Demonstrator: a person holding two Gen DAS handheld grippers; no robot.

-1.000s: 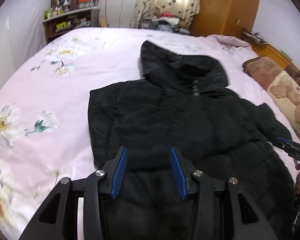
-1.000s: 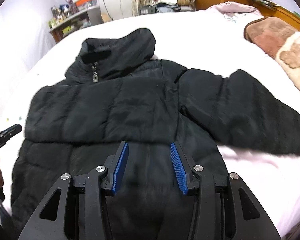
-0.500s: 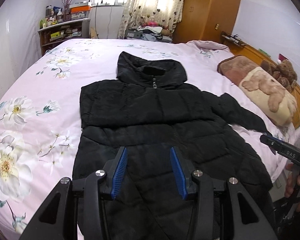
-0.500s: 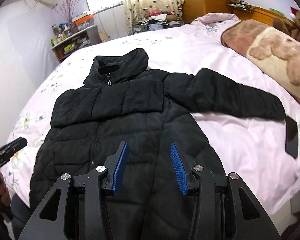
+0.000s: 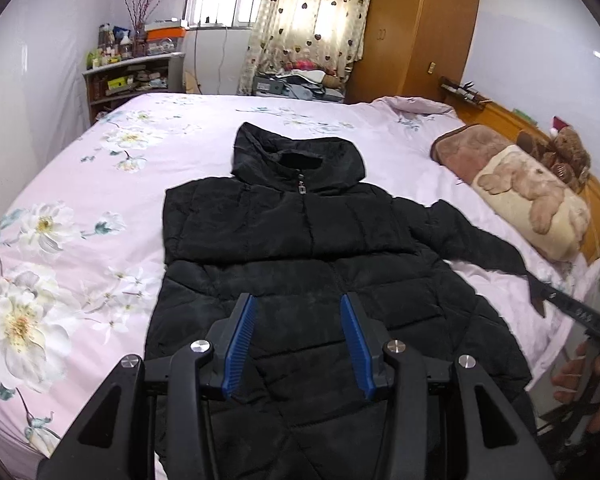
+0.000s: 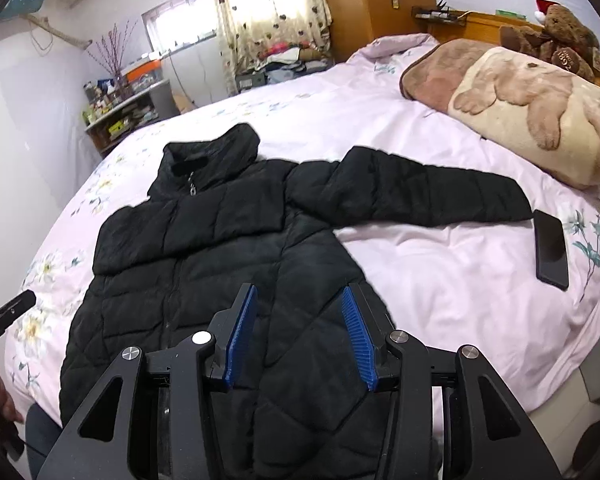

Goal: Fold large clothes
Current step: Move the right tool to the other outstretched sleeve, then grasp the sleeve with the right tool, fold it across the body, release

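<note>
Daylight comes through a curtained window point(image 5: 228, 4) at the far end of a bedroom with a wooden wardrobe point(image 5: 416, 28) and a cluttered shelf point(image 5: 128, 76). Most of the room is taken by a bed point(image 5: 80, 184) under a pink floral sheet, and a black padded coat point(image 5: 300, 248) lies flat on it, front up and zipped, hood toward the window and hem at the near edge. One sleeve point(image 6: 412, 192) stretches sideways toward a folded teddy-print blanket point(image 6: 532, 112); the other is not seen apart from the body. A dark phone point(image 6: 551, 249) lies on the sheet just beside that sleeve's cuff. A brown teddy bear point(image 6: 560, 28) sits by the headboard. The left gripper point(image 5: 298, 344) hangs over the coat's lower front, its blue fingers point(image 5: 240, 344) spread apart with nothing pinched. The right gripper point(image 6: 298, 342) hangs over the same lower part, nearer the sleeve side, fingers likewise spread and empty, clear of the fabric.
</note>
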